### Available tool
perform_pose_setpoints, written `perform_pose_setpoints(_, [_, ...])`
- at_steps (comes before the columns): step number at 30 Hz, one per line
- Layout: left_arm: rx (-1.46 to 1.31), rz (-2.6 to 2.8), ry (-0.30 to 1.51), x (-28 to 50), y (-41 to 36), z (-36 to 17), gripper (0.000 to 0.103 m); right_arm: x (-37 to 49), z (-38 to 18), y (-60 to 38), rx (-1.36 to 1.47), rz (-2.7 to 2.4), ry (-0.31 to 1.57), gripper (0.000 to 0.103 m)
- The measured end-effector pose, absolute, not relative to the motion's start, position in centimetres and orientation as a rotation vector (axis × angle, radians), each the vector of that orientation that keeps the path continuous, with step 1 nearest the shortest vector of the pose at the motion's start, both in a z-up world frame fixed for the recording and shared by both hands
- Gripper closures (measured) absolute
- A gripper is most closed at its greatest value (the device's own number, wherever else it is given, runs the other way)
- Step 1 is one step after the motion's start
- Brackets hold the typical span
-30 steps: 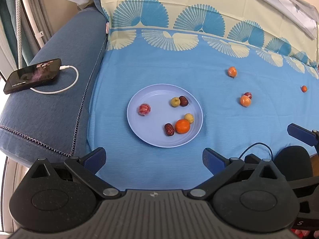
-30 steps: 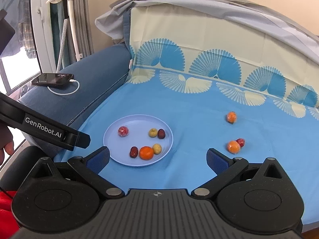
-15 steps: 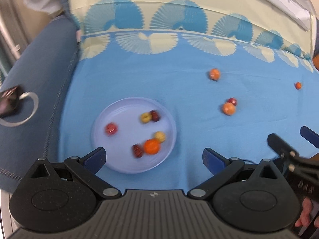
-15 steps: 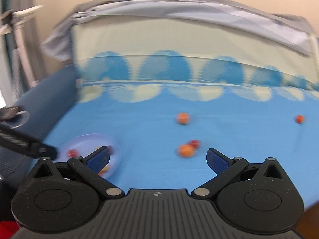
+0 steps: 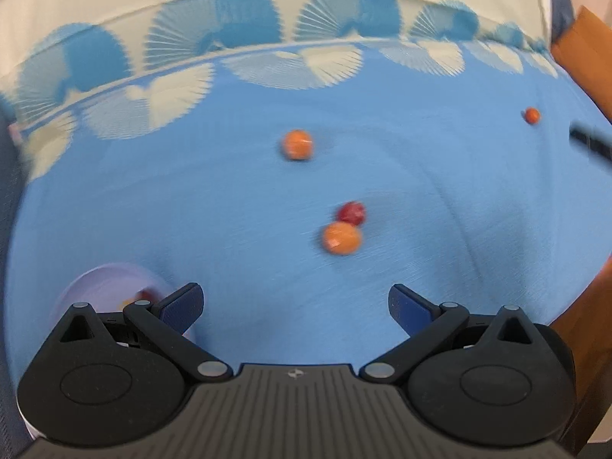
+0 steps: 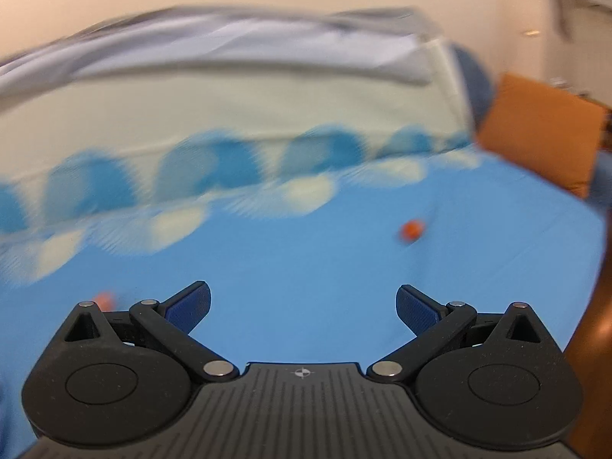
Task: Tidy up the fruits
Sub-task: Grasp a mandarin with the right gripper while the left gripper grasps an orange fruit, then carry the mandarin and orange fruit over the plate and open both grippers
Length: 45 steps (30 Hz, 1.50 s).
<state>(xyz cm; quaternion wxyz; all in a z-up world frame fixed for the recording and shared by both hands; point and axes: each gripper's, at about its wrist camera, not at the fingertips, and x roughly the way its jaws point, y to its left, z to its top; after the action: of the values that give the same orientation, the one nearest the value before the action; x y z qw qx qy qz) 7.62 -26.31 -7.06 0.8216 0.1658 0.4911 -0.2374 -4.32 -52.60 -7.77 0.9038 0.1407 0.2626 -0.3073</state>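
Observation:
My left gripper (image 5: 295, 304) is open and empty above the blue sheet. Ahead of it lie an orange fruit (image 5: 341, 238) with a small red fruit (image 5: 351, 212) touching it behind. Another orange fruit (image 5: 297, 144) sits farther back, and a small orange one (image 5: 532, 115) lies far right. The pale blue plate (image 5: 99, 283) shows at lower left, mostly hidden behind the left finger. My right gripper (image 6: 302, 304) is also open and empty. A small orange fruit (image 6: 412, 229) lies ahead to its right, and another orange fruit (image 6: 104, 299) peeks out beside its left finger. Both views are blurred.
The blue sheet with a fan pattern (image 5: 244, 34) covers the sofa seat and backrest. An orange-brown cushion (image 6: 535, 130) stands at the right end. A dark bar of the other gripper (image 5: 591, 143) juts in at the right edge of the left wrist view.
Both grippers have swung right across the sheet. The plate has slid to the lower left of the left wrist view and out of the right wrist view. Both grippers stay open.

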Motion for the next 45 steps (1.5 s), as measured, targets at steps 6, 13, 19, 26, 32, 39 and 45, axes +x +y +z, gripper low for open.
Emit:
perform_pose_setpoints(6, [0.385,-0.512,1.083,10.5,-30.7,-12.5,0.0,0.9,-13.9,-66.8,0.326,-0.835,0.498,0.001])
perform_pose_setpoints(13, [0.415,-0.506,1.128,13.3,-33.4,-17.6,0.0,8.0,-21.7,-76.8,0.355,-0.932,0.569,0.001])
perform_pose_setpoints(19, [0.475,-0.493,1.172,14.6,-34.8,-20.4,0.0,13.2,-26.2,-81.0,0.388,-0.911,0.64,0.001])
perform_pose_setpoints(26, [0.455,-0.497,1.197,16.0,-34.7,-20.4,0.002,14.0,-29.0,-81.1,0.368,-0.879,0.71,0.001])
perform_pose_setpoints(32, [0.425,-0.525,1.166,16.3,-34.7,-19.3,0.059,13.1,-27.8,-80.5,0.383,-0.89,0.686,0.066])
perform_pose_setpoints(39, [0.422,-0.477,1.143,15.1,-32.3,-15.6,0.059,10.2,-23.4,-75.4,0.378,-0.826,0.649,0.066])
perform_pose_setpoints(45, [0.426,-0.39,1.152,13.1,-27.7,-11.2,0.059,5.6,-16.4,-64.8,0.344,-0.62,0.556,0.066])
